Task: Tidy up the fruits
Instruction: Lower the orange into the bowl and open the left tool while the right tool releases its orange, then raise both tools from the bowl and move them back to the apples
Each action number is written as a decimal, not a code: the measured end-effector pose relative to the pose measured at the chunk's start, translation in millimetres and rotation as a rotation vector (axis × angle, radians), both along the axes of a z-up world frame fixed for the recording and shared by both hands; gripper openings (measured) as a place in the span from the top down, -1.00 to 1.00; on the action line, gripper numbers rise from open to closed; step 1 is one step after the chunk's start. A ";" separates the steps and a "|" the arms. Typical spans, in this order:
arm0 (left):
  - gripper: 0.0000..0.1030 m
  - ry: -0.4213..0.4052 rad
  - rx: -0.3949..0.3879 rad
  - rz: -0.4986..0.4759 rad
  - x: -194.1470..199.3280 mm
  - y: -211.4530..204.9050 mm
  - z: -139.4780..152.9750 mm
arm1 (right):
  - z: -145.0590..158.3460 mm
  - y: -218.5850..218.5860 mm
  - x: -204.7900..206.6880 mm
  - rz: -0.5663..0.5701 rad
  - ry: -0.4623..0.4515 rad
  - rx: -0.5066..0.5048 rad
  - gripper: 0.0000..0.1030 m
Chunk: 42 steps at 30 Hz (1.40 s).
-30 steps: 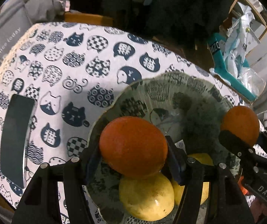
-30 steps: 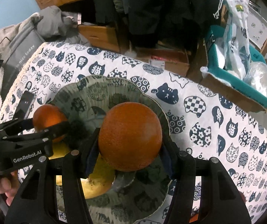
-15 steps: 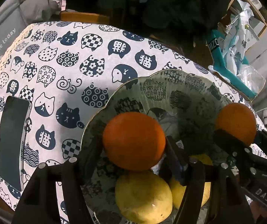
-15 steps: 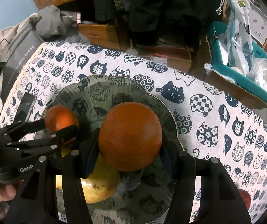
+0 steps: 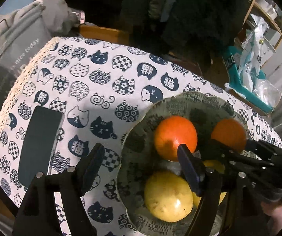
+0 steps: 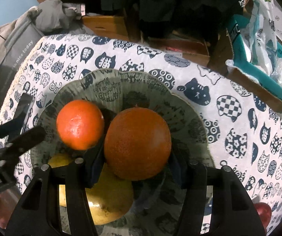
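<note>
Oranges over patterned bowl (image 6: 180,96): right gripper (image 6: 137,169) clamps larger orange (image 6: 138,143); left gripper (image 5: 141,161), jaws just opening, nothing between, beside released orange (image 5: 175,137)

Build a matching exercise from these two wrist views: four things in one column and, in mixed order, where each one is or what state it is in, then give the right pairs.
Things:
1. larger orange
2. smaller orange
3. phone
4. yellow fruit

Places or states:
A. lying flat on the cat-print tablecloth, outside the bowl
B. clamped between the right gripper fingers
C. loose in the bowl, clear of the open left gripper
D. in the bowl, nearer the grippers than both oranges

Pairs: 1-B, 2-C, 3-A, 4-D
</note>
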<state>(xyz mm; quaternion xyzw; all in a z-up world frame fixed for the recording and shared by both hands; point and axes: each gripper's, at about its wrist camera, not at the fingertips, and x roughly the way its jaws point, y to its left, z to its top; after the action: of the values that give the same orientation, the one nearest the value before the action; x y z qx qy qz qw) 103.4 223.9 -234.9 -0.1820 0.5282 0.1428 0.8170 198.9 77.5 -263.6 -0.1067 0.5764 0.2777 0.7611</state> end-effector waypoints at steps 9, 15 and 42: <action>-0.51 -0.005 0.022 0.012 -10.4 2.9 8.1 | 13.9 9.3 -2.9 0.027 -0.038 0.023 -0.33; -0.51 -0.057 0.027 0.022 -18.4 2.1 30.1 | 40.9 2.7 -5.1 0.006 -0.097 0.041 -0.34; -0.64 -0.327 0.171 -0.036 -79.7 -56.7 155.1 | 190.1 -81.6 -80.4 -0.066 -0.453 0.114 -0.36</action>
<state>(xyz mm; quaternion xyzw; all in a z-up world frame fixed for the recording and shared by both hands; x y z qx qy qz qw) 23.7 167.2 -79.8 -0.1234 0.3775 0.1410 0.9068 118.5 -4.2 -73.6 -0.1043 0.3776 0.2535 0.8845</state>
